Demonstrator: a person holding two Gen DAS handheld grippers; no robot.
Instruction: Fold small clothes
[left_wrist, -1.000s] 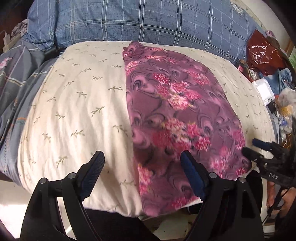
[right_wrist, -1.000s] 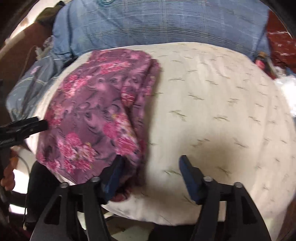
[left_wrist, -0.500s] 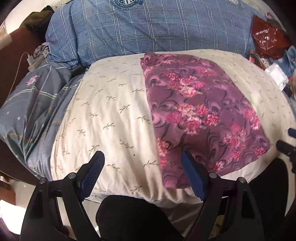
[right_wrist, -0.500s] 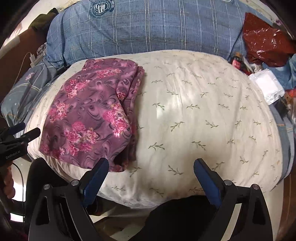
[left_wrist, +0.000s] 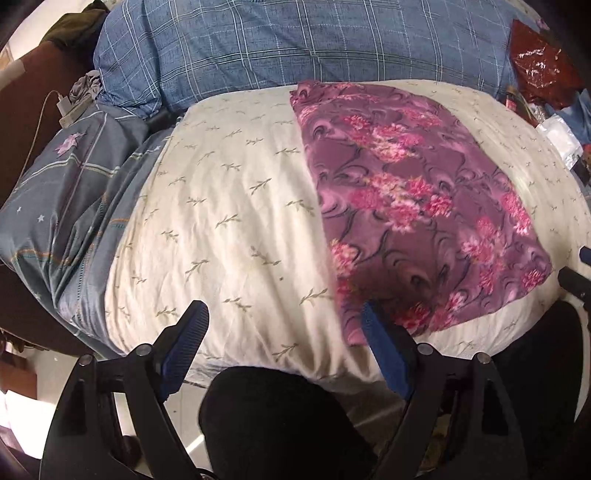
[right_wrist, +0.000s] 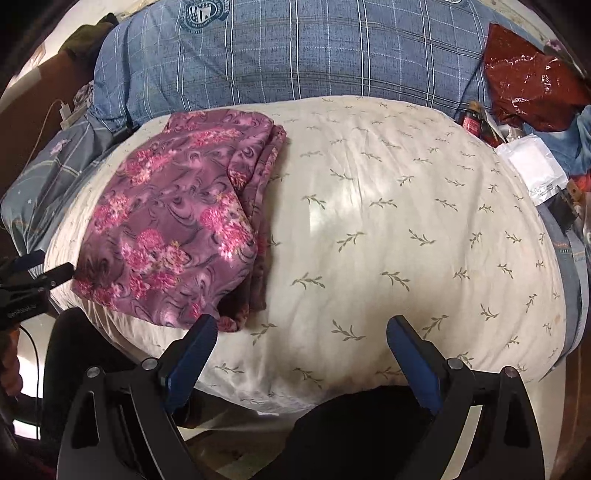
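Note:
A purple garment with pink flowers (left_wrist: 417, 206) lies folded flat on a cream leaf-print cushion (left_wrist: 229, 229). My left gripper (left_wrist: 284, 317) hovers open over the cushion's near edge. Its right finger stands just before the garment's near left corner, and nothing is between the jaws. In the right wrist view the garment (right_wrist: 177, 229) shows stacked layers along its right side. My right gripper (right_wrist: 301, 326) is wide open over bare cushion (right_wrist: 388, 229), its left finger close to the garment's near corner without gripping it. Each gripper shows at the edge of the other's view: the right (left_wrist: 576, 273), the left (right_wrist: 40, 269).
A blue plaid pillow (left_wrist: 295, 48) lies behind the cushion and grey-blue bedding (left_wrist: 66, 192) to its left, with a charger and cable (left_wrist: 66, 110). A red plastic bag (right_wrist: 528, 85), a white packet (right_wrist: 532, 162) and clutter sit at the right. A person's dark-clothed leg (left_wrist: 277, 417) is below.
Both grippers have drawn back from the garment toward the cushion's near edge. The right gripper's jaws widened and its left finger came off the garment's edge. The garment stays flat.

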